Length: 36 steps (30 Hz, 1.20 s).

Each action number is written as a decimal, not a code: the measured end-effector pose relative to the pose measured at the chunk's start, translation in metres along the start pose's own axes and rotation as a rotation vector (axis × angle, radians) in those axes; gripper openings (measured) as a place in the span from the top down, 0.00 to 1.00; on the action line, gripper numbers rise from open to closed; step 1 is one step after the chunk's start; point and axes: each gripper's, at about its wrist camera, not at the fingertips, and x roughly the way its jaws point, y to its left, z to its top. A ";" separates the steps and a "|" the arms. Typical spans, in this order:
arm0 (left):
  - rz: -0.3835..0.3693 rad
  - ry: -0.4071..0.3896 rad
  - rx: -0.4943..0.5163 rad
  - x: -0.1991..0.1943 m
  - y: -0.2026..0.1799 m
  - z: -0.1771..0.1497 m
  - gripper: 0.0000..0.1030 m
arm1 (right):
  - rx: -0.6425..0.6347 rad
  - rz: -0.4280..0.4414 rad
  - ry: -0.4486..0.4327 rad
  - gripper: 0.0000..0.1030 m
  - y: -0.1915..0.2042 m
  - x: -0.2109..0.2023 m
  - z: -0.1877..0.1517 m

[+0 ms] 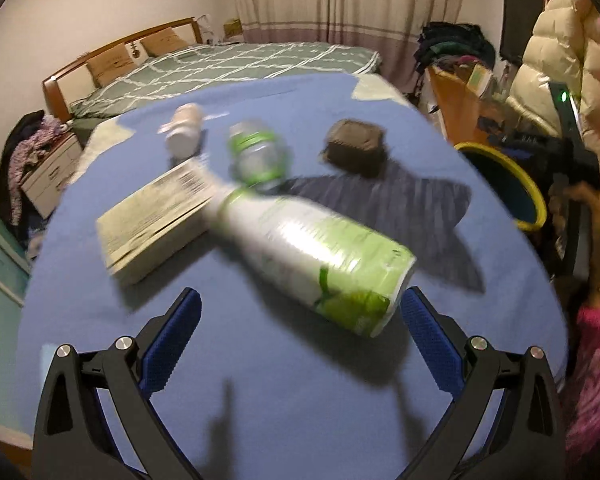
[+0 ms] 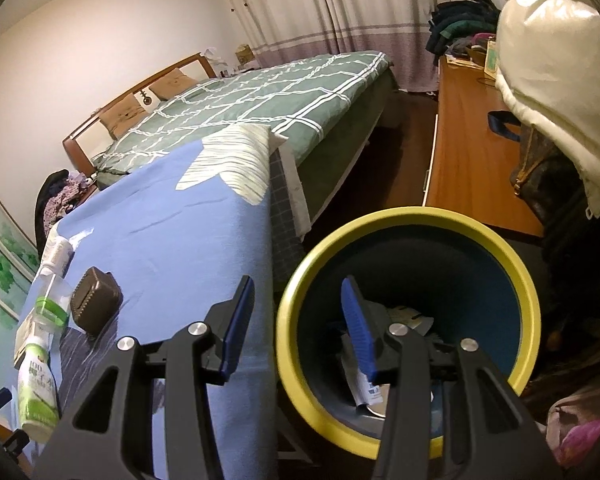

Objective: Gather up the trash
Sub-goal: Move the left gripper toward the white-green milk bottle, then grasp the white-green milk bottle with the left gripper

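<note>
Blue cloth [image 1: 260,360]: five items are laid out on it. White-and-green bottle [image 1: 316,256], on its side, is seen just ahead of the left gripper [image 1: 300,320], whose jaws are spread wide and empty. Cardboard box [image 1: 156,216], clear green-banded bottle [image 1: 260,156], small white bottle [image 1: 184,132] and dark square container [image 1: 356,148] lie beyond. Yellow-rimmed bin [image 2: 528,292], beside the cloth, holds scraps. Right gripper [image 2: 296,328]: spread, empty, held over the near rim of the bin
</note>
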 end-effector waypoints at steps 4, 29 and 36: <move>0.013 0.011 -0.081 -0.015 0.035 -0.015 0.05 | -0.021 0.014 0.000 0.57 0.013 -0.001 -0.001; -0.098 0.347 0.038 0.065 -0.001 0.065 0.37 | -0.070 0.053 0.070 0.52 0.033 0.010 -0.006; -0.117 0.229 0.114 0.037 -0.009 0.066 0.44 | -0.055 0.044 0.041 0.52 0.023 -0.009 -0.012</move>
